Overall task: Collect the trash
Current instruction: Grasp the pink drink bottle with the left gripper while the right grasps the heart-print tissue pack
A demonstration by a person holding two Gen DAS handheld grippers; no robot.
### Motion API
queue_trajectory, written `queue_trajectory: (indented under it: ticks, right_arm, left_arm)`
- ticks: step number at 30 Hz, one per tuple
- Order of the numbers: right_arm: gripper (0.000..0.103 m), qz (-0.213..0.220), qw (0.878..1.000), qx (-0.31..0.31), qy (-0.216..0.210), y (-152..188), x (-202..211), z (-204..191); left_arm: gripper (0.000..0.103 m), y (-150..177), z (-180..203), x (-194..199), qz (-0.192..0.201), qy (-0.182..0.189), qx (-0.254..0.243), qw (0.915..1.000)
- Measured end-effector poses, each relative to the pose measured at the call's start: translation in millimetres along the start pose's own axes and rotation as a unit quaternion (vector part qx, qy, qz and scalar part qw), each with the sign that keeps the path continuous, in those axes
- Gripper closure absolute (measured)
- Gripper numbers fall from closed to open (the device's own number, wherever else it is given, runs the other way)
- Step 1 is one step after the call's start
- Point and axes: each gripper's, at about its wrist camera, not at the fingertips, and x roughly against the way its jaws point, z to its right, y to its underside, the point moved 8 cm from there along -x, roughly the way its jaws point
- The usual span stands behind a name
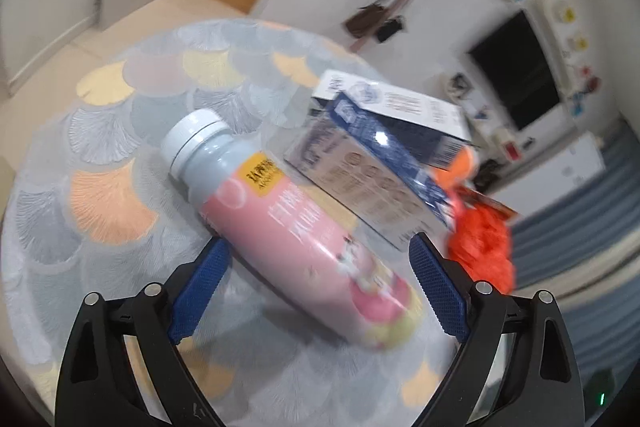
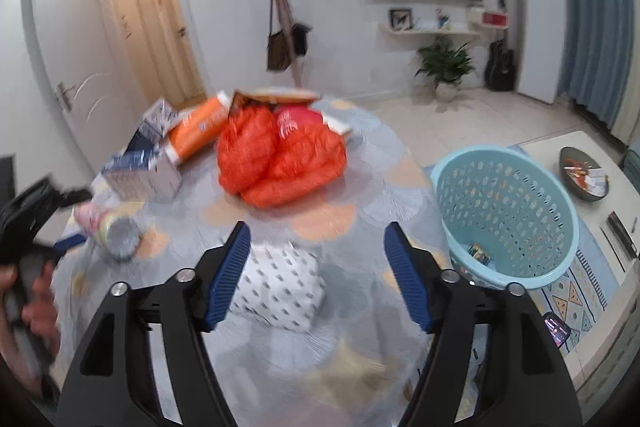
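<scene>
I have the trash heaped on the round counter (image 2: 372,163) with the blue basket (image 2: 506,211) just beside its edge, I judge so each piece can go straight over. My left claw (image 1: 316,279) stands wide around the pink bottle (image 1: 296,227) lying on its side, pads not yet pressing. My right claw (image 2: 316,267) gapes wide and empty over a white dotted packet (image 2: 280,287), short of the orange net bag (image 2: 280,159).

glossy plastic bottle (image 1: 296,235), cardboard carton (image 1: 380,163)
</scene>
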Motion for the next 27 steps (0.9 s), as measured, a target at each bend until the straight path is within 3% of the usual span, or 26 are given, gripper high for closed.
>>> queue_trajectory:
  ticks: [4,7,13,18,22,25,27]
  right_arm:
    - [0.033,-0.061,0.997,0.031,-0.027,21,-22,-4]
    - [0.033,-0.071,0.996,0.039,-0.036,27,-30,-10]
    - [0.024,-0.054,0.994,0.076,-0.049,11,-30,-25]
    - [0.024,-0.072,0.985,0.142,-0.058,11,-45,-48]
    - [0.024,-0.095,0.98,0.164,-0.061,21,-58,-58]
    - [0.025,-0.102,0.979,0.168,-0.058,29,-61,-63]
    - [0.03,-0.096,0.98,0.167,-0.057,30,-59,-66]
  left_arm:
    - [0.013,-5,4,-15,0.003,-0.042,-0.007,0.9991]
    - [0.018,-2,12,-21,-0.006,-0.075,-0.042,0.9963]
    - [0.041,12,28,-13,-0.03,-0.046,-0.113,0.992]
    - [0.045,41,41,-1,-0.068,-0.028,-0.214,0.974]
    - [0.045,66,47,12,-0.101,-0.017,-0.294,0.9503]
    - [0.044,80,45,20,-0.108,-0.017,-0.329,0.9381]
    - [0.044,85,42,25,-0.112,-0.012,-0.334,0.9359]
